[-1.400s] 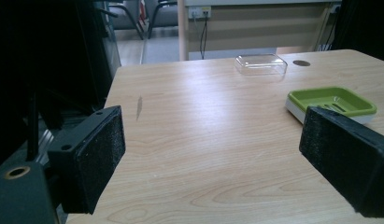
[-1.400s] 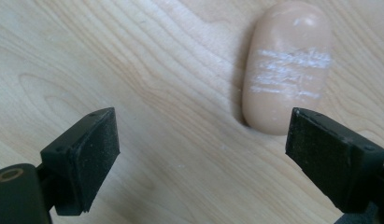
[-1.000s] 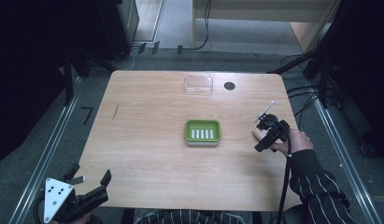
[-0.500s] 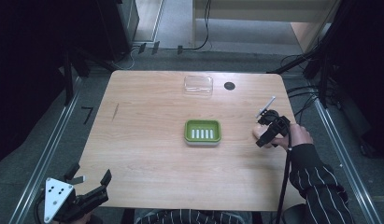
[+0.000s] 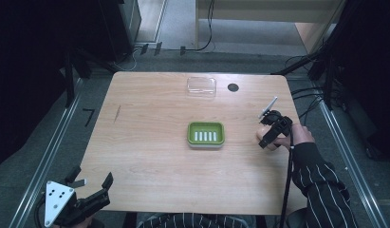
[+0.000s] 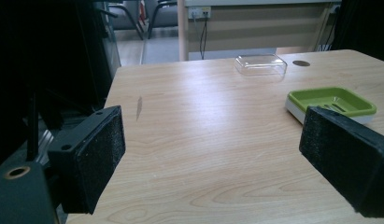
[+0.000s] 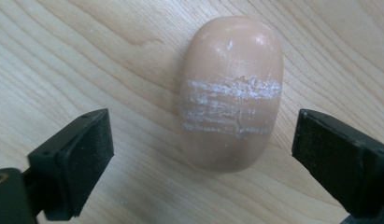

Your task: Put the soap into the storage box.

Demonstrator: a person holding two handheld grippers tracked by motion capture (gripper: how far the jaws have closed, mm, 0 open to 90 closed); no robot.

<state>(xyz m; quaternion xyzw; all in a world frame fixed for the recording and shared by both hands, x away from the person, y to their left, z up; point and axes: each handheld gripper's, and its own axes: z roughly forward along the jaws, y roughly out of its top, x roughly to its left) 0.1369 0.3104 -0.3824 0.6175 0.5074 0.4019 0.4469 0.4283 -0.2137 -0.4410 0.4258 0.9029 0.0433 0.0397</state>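
Observation:
A peach oval soap bar [image 7: 231,93] with white scrape marks lies flat on the wooden table [image 5: 150,156] near its right edge, and I see the soap bar [image 5: 261,133] under the hand in the high view. My right gripper [image 7: 201,140] points down over it; its jaws have just been opening and stand on either side of the soap without touching it. From above, the right gripper [image 5: 268,135] is right of the green soap dish [image 5: 190,135], which holds nothing. My left gripper [image 5: 90,178] hovers open off the table's near left corner with nothing between its pads [image 6: 98,154].
A clear plastic lid [image 5: 201,85] lies near the far edge, with a small black round spot [image 5: 233,87] to its right. A dark mark [image 5: 117,113] is on the wood at the left. The left gripper view has the green dish [image 6: 320,91] and clear lid [image 6: 260,64] ahead.
The right hand has shifted slightly over the soap, and the gripper's white tip now leans more upright. The left gripper has stayed where it was.

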